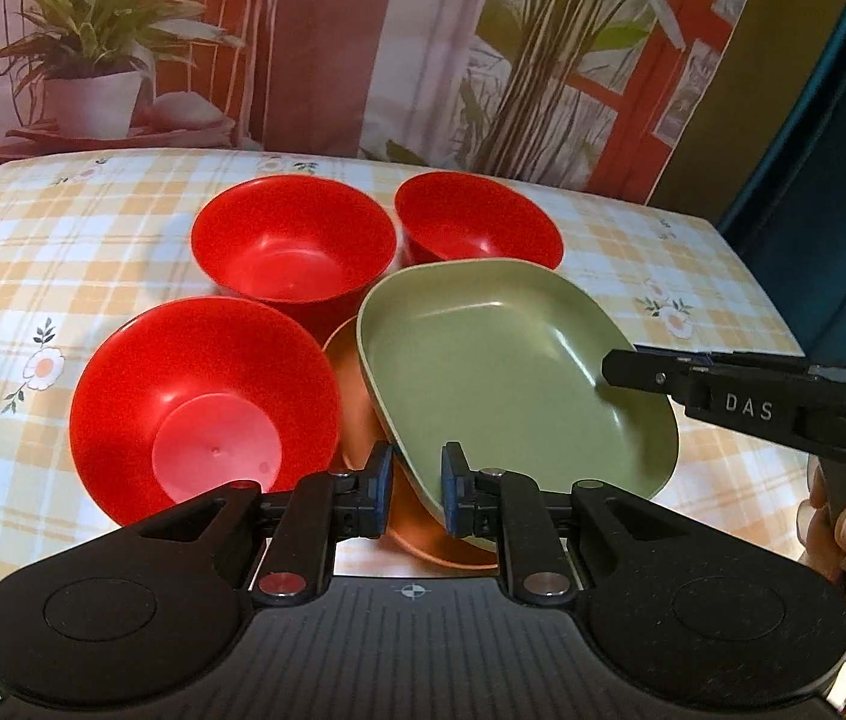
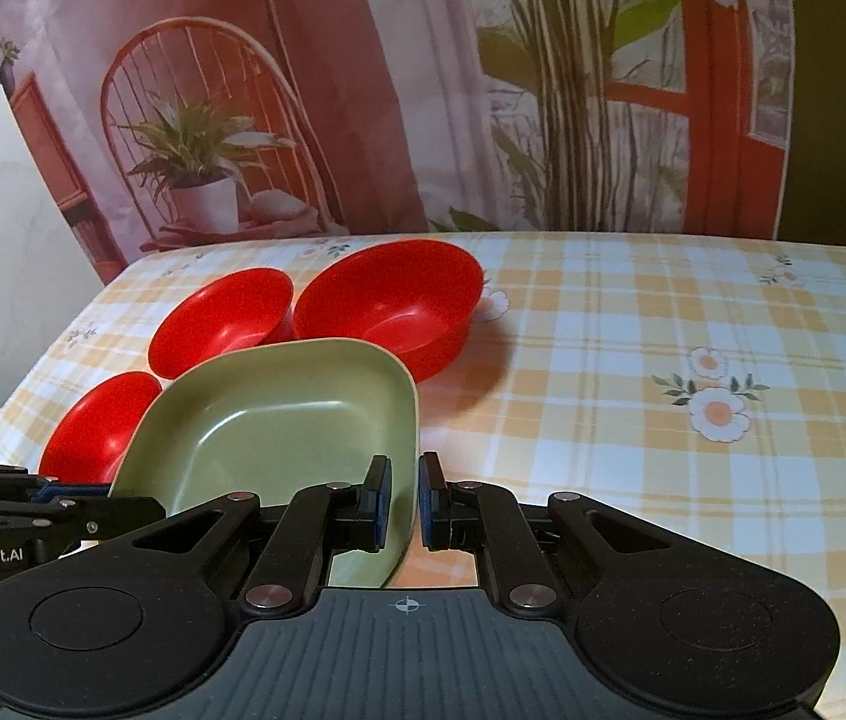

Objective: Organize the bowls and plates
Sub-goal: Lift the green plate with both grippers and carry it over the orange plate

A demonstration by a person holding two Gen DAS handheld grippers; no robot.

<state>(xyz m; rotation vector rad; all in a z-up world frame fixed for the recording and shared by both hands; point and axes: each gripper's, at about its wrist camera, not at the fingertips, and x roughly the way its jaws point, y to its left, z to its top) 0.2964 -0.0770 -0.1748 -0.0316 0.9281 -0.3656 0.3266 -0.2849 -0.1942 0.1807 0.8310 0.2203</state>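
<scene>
Three red bowls (image 1: 294, 252), olive-green plate (image 1: 501, 354) over an orange plate (image 1: 417, 522). Bench cloth (image 2: 663, 324): yellow/white check w/ daisies. Hand-held gripper (image 1: 417, 489) black, blue pads.

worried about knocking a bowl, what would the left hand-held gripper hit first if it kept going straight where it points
Probably nothing new: the left hand-held gripper already straddles the green plate's near rim. Beyond lies that plate's floor, then likely the far right red bowl; depth is unclear.
</scene>
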